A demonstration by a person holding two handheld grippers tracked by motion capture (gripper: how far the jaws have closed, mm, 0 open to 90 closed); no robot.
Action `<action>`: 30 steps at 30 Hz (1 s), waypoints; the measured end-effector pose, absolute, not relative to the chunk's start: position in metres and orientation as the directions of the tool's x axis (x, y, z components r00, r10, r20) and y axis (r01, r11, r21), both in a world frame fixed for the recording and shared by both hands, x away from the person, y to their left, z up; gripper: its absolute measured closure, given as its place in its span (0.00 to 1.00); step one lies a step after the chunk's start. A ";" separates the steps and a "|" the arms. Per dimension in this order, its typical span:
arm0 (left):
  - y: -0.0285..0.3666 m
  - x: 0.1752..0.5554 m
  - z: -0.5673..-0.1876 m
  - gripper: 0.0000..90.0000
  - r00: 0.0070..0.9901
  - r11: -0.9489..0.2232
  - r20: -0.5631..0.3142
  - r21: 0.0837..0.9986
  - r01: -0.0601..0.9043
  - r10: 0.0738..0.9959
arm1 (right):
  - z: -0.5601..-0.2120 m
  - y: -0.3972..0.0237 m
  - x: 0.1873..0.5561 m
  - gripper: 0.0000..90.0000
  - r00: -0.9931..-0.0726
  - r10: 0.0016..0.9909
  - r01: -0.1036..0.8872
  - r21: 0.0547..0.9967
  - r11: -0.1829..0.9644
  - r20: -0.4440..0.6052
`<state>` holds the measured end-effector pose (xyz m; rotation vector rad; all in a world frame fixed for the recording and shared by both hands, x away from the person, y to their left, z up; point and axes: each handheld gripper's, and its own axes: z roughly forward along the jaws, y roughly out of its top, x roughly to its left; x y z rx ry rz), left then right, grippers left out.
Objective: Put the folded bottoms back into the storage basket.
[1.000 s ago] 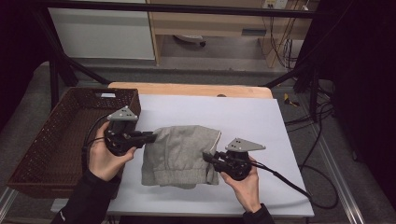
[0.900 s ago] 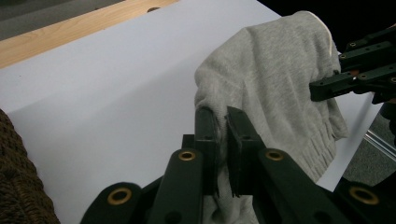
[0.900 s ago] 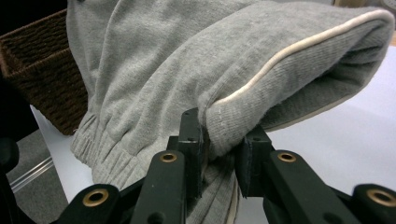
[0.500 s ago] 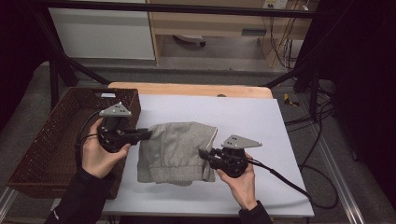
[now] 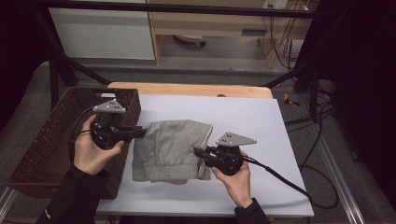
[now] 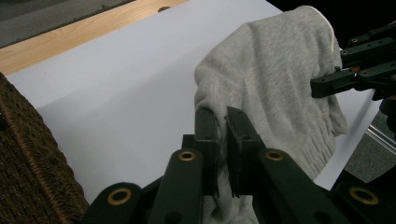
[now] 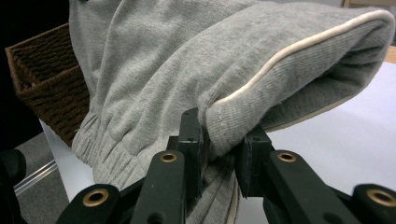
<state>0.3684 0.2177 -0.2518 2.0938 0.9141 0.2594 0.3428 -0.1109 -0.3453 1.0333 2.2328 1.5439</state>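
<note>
Garment (image 5: 170,149): grey, folded, stretched between both grippers over the white table (image 5: 261,126)
Left gripper (image 5: 140,132): clamped on its left edge, beside basket (image 5: 46,144)
Right gripper (image 5: 200,153): pinched its right edge

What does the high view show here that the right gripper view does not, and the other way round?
High view alone: the person's hands, the left gripper clamped on the grey garment's left edge, the wooden table edge and the floor cables. Right gripper view alone: close up, the right gripper pinching a folded edge with cream piping, and the ribbed cuff. Both share the garment, the brown wicker basket and the white table surface.
</note>
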 end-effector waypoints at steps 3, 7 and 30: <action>0.220 0.369 -0.249 0.93 0.715 -0.405 -0.125 0.751 0.521 0.688 | -0.343 -0.108 0.344 0.83 -0.723 0.663 0.413 0.891 0.191 0.193; 0.222 0.370 -0.244 0.93 0.711 -0.407 -0.119 0.750 0.522 0.693 | -0.340 -0.105 0.344 0.83 -0.727 0.660 0.406 0.894 0.191 0.189; 0.235 0.370 -0.221 0.93 0.705 -0.405 -0.103 0.756 0.514 0.702 | -0.319 -0.089 0.349 0.83 -0.739 0.652 0.374 0.908 0.191 0.168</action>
